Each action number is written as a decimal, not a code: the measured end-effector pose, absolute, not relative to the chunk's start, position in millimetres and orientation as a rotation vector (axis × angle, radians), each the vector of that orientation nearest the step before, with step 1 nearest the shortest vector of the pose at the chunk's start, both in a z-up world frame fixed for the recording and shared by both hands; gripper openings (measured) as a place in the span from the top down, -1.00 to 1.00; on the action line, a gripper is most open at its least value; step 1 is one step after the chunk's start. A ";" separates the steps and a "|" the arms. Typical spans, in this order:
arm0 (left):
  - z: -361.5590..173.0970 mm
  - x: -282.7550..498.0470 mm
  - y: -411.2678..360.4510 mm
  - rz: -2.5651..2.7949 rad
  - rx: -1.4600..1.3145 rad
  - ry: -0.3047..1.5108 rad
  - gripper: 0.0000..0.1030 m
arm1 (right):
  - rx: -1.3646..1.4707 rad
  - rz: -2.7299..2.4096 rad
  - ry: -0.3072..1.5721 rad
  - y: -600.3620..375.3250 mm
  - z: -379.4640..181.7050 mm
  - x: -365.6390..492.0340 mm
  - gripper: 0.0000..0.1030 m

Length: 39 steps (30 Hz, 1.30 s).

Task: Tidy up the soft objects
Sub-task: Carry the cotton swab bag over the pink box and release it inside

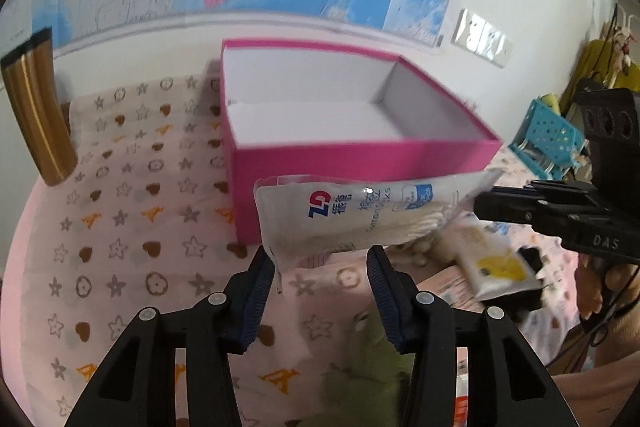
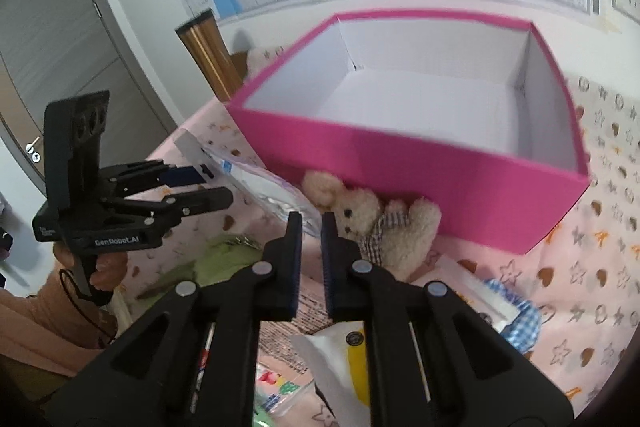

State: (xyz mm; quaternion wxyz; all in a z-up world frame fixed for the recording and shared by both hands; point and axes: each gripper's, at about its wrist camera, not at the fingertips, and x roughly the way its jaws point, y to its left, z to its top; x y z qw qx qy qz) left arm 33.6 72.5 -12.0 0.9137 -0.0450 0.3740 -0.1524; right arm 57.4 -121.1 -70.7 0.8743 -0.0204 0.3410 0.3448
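A flat clear bag of cotton swabs [image 1: 360, 215] hangs in the air in front of the pink box [image 1: 360, 163]. My right gripper [image 1: 478, 205] is shut on its right end; in the right wrist view a corner of the bag [image 2: 256, 183] runs in between the nearly closed fingertips of that gripper [image 2: 312, 219]. My left gripper [image 1: 320, 259] stands open just under the bag's lower edge, its pads well apart and not pressing on it. From the right wrist, the left gripper [image 2: 222, 183] sits beside the bag's far end. The box [image 2: 440, 167] is white inside with nothing in it.
A cream teddy bear [image 2: 376, 223] lies against the box front. Close by lie a tissue pack with a yellow print [image 1: 496, 263], a green soft thing [image 1: 368, 367] and a blue checked cloth [image 2: 516, 315]. A gold flask [image 1: 36, 115] stands far left, a blue basket [image 1: 552, 139] far right.
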 end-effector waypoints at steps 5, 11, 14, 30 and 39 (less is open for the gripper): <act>24.1 30.5 67.3 -0.330 -0.082 0.710 0.04 | -0.033 0.743 0.668 -126.9 -43.1 51.0 0.79; 56.3 48.0 61.7 -0.319 -0.050 0.679 0.01 | -0.015 0.766 0.600 -133.9 -5.6 47.9 0.79; 57.4 67.3 58.2 -0.311 -0.046 0.713 0.01 | -0.007 0.773 0.581 -136.1 7.6 54.8 0.79; 11.2 142.2 61.1 -0.193 -0.082 0.954 0.02 | 0.075 0.750 0.776 -133.6 -22.9 149.1 0.75; 16.6 139.6 60.4 -0.103 -0.070 0.913 0.02 | 0.049 0.606 0.877 -113.6 -52.8 199.8 0.23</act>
